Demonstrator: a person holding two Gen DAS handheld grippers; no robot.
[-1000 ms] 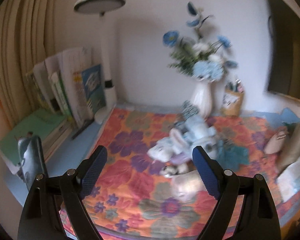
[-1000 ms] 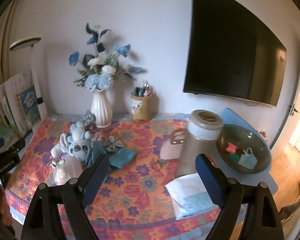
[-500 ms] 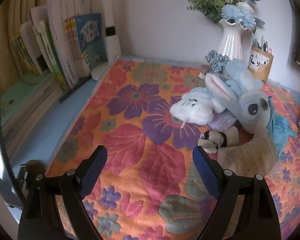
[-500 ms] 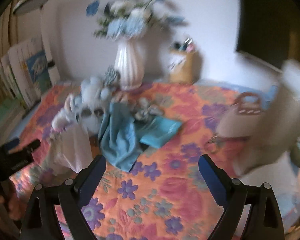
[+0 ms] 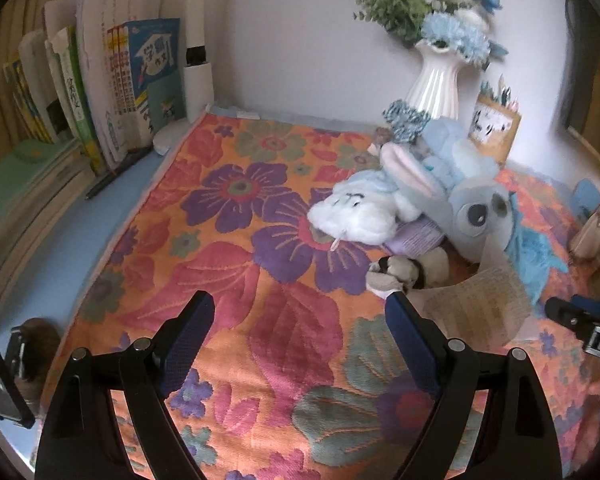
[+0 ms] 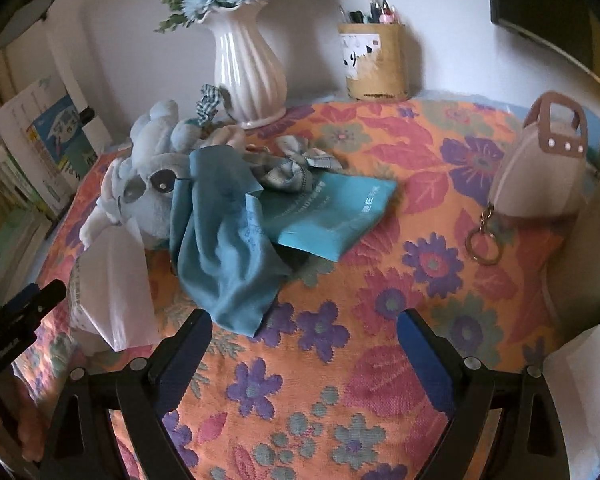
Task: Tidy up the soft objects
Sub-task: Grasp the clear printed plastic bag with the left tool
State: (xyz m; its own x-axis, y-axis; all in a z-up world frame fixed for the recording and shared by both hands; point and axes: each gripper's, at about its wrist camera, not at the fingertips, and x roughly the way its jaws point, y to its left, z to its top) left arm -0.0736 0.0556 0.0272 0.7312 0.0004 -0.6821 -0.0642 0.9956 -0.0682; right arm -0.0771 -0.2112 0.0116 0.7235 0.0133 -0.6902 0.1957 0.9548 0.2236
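Note:
A pile of soft things lies on the floral cloth [image 5: 228, 248]: a white plush [image 5: 352, 216], a blue plush with big eyes [image 5: 476, 208] [image 6: 148, 192], a small black-and-white plush [image 5: 396, 272], a teal cloth [image 6: 220, 248], a checked fabric piece [image 6: 292, 168] and a teal packet [image 6: 332, 212]. My left gripper [image 5: 296, 344] is open and empty, low over the cloth in front of the pile. My right gripper [image 6: 304, 352] is open and empty, just in front of the teal cloth.
A white tissue-like sheet [image 6: 116, 280] stands by the blue plush. Behind are a white vase with flowers [image 6: 248, 68], a pen holder [image 6: 376, 60] and books [image 5: 112, 88] at the left. A small beige bag [image 6: 540, 176] sits at the right.
Both grippers have moved down and closer to the pile; a second ago they looked over the whole table. Both stay open. Nothing on the cloth has moved.

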